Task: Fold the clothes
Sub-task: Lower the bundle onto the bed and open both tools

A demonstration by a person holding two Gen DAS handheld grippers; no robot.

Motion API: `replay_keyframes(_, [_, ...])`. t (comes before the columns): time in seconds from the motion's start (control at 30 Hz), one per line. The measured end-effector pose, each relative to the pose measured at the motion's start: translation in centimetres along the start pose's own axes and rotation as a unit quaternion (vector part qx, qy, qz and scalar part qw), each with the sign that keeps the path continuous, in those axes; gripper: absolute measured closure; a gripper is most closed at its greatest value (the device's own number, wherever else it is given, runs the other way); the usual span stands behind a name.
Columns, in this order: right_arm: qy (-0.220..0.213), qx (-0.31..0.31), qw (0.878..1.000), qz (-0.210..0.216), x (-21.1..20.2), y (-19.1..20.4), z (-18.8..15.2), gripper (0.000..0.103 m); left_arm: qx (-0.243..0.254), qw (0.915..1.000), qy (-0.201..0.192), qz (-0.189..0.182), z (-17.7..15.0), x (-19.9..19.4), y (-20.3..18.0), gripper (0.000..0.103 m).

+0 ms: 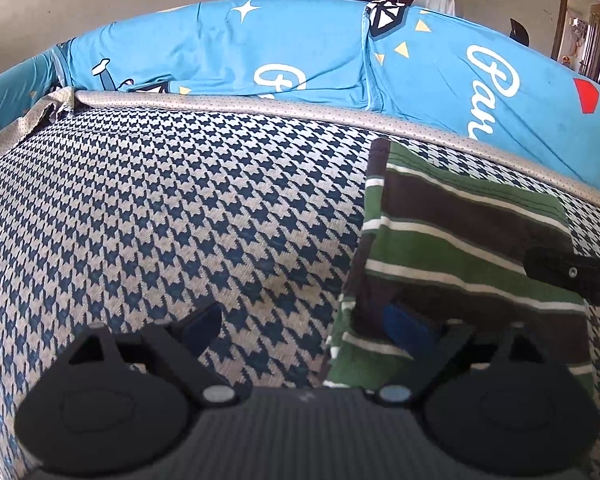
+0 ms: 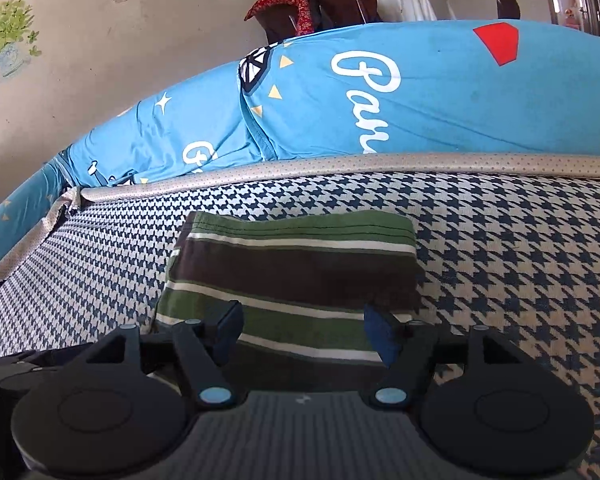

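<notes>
A folded garment (image 1: 460, 248) with green, brown and white stripes lies flat on the houndstooth seat cushion (image 1: 180, 208). In the left wrist view it fills the right half; my left gripper (image 1: 304, 328) is open at its left edge, with the right fingertip (image 1: 404, 320) over the cloth and the left one over bare cushion. The other gripper's black finger (image 1: 568, 268) reaches in from the right. In the right wrist view the garment (image 2: 296, 268) sits straight ahead, and my right gripper (image 2: 304, 328) stands open above its near edge, holding nothing.
Blue printed back cushions (image 2: 420, 96) rise behind the seat, edged by grey dotted piping (image 2: 340, 168). Bare houndstooth cushion (image 2: 520, 260) extends right of the garment and to its left. A wall with plant stickers (image 2: 8, 36) and dark chairs (image 2: 340, 0) stand beyond.
</notes>
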State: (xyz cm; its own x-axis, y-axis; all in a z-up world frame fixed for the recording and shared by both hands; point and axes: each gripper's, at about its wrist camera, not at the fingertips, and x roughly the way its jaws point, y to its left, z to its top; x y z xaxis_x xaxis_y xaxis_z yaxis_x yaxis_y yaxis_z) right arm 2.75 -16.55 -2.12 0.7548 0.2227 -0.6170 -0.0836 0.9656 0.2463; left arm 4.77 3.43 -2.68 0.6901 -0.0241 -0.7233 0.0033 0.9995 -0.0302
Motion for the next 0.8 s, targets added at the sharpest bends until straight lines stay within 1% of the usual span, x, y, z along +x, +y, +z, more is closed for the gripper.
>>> replay_keyframes(0.13, [0.021,0.010,0.999,-0.022,-1.2,0.0,-1.5,0.035,0.014,0.9999,-0.004,-0.004,-0.4,-0.6,-0.3,0.008])
replay_keyframes(0.23, [0.029,0.009,0.999,-0.032,-1.7,0.3,-2.4,0.035,0.023,0.9997,-0.007,-0.005,-0.9,-0.9,-0.4,0.008])
replay_keyframes(0.33, [0.037,0.010,0.998,-0.041,-1.9,0.4,-3.2,0.034,0.026,0.9996,-0.005,0.001,-1.4,-0.7,-0.3,0.006])
replay_keyframes(0.47, [0.059,0.003,0.997,-0.055,-1.0,0.7,-4.3,0.029,0.028,0.9995,0.004,0.011,-2.1,0.2,-0.1,0.002])
replay_keyframes(0.6, [0.053,-0.041,0.996,-0.067,-0.4,1.6,-5.1,0.021,0.026,0.9996,0.005,0.010,-2.3,0.6,0.1,0.000])
replay_keyframes(0.7, [0.049,-0.043,0.995,-0.069,-0.5,1.7,-5.2,0.019,0.016,0.9998,0.012,0.006,-2.2,0.6,0.3,0.000])
replay_keyframes(0.8, [0.051,-0.026,0.996,-0.065,-1.2,1.6,-5.3,0.019,0.009,0.9998,0.016,0.005,-2.2,0.1,0.3,0.000])
